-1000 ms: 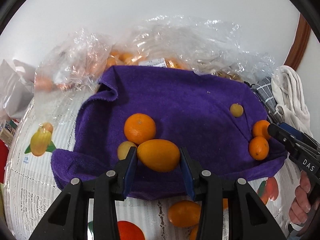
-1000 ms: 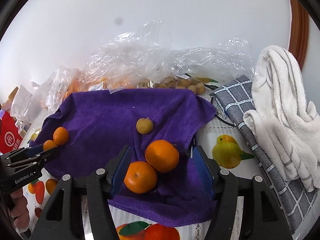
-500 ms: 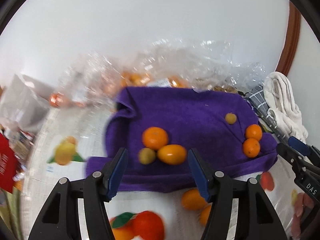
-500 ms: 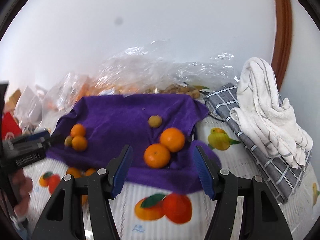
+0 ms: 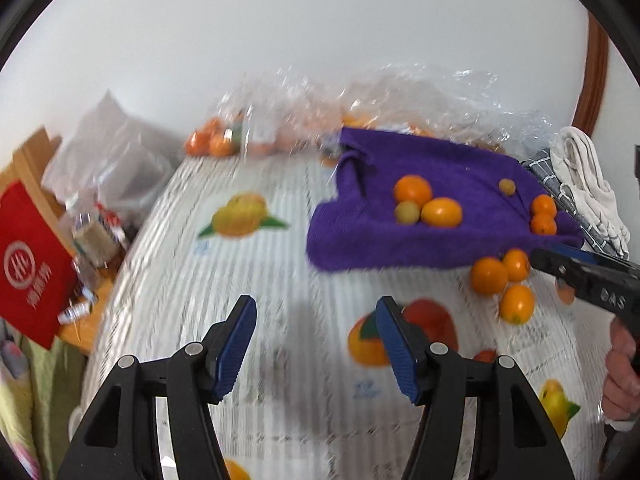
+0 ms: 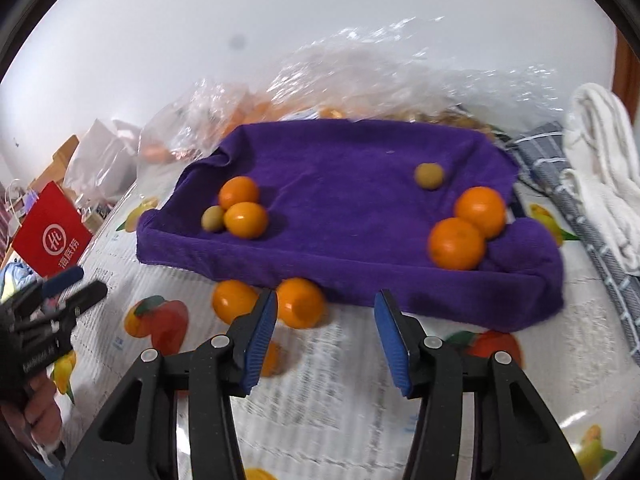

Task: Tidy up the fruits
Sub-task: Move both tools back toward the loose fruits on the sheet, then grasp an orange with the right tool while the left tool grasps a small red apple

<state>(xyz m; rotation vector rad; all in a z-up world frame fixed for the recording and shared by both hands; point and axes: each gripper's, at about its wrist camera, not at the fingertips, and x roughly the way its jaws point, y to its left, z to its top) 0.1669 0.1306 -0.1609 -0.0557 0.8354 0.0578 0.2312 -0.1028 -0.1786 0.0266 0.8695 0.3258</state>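
A purple towel lies on the fruit-print tablecloth and also shows in the left wrist view. On its left sit two oranges and a small yellow-green fruit. On its right sit two oranges, with another small fruit behind. Loose oranges lie on the cloth by the towel's front edge, also in the left wrist view. My left gripper is open and empty over the tablecloth. My right gripper is open and empty just before the towel.
Clear plastic bags with more fruit lie behind the towel. A white towel on a grey checked cloth lies at the right. A red bag and clutter stand at the left table edge.
My left gripper let go of the oval orange on the towel, opened and drew back to the left. My right gripper also drew back from the two oranges on the right.
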